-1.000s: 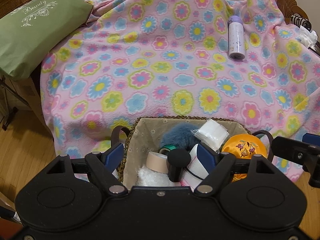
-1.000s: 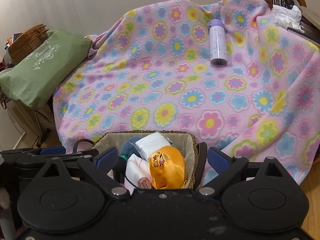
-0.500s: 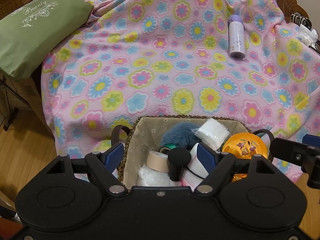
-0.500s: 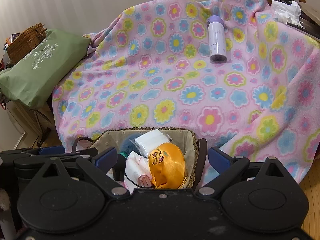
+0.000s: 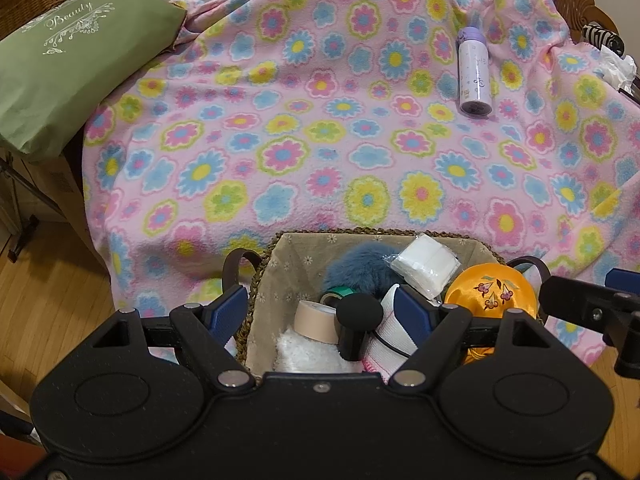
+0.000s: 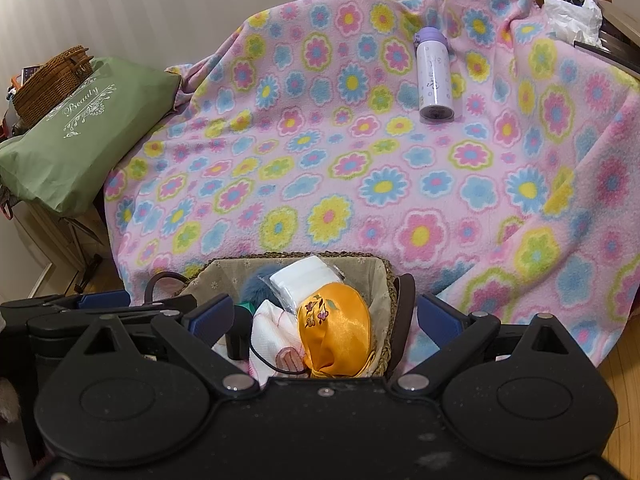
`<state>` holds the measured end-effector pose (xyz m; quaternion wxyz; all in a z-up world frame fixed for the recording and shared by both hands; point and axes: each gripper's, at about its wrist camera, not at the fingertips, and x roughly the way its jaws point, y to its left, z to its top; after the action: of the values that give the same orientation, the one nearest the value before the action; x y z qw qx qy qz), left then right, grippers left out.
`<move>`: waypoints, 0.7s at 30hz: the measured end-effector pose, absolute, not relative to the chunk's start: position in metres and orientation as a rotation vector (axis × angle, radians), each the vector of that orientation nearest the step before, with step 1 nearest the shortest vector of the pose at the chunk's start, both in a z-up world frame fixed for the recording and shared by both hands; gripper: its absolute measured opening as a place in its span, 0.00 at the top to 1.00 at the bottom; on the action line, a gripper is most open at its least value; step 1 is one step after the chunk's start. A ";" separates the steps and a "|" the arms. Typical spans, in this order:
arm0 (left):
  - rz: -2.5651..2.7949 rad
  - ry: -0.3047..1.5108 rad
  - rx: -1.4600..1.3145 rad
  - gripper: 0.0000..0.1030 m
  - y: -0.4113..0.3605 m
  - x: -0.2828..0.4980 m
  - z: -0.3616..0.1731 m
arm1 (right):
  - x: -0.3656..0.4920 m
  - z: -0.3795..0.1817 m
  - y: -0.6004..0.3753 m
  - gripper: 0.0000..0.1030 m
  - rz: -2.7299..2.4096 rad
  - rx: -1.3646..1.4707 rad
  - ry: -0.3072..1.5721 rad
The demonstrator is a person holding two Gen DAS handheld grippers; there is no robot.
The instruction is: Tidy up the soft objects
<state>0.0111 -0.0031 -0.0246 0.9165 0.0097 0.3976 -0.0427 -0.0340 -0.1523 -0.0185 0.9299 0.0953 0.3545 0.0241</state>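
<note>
Left wrist: basket (image 5: pixel 264 280) stuffed with soft bits, looks mostly sorted; only bottle (image 5: pixel 474 72) left on blanket (image 5: pixel 320 140). Both grippers' jaws spread, empty.

A pale wall (image 6: pixel 160 8) stands behind blanket-draped furniture (image 6: pixel 360 160) on a wooden floor (image 5: pixel 44 280).

floral blanket (image 5: pixel 320 152) | on it: purple bottle (image 5: pixel 474 74), lying; basket (image 5: pixel 264 276)
</note>
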 end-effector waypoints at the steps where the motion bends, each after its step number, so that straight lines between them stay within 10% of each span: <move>1: -0.088 0.818 0.020 0.26 -0.003 0.011 -0.025 | -0.034 -0.018 -0.152 0.03 0.049 0.195 0.726; 21: -0.085 0.821 0.023 0.26 -0.005 0.011 -0.025 | -0.034 -0.021 -0.151 0.03 0.051 0.197 0.732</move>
<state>0.0114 -0.0048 -0.0252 0.9160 0.0110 0.3988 -0.0414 -0.0339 -0.1512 -0.0207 0.9287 0.0961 0.3572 0.0247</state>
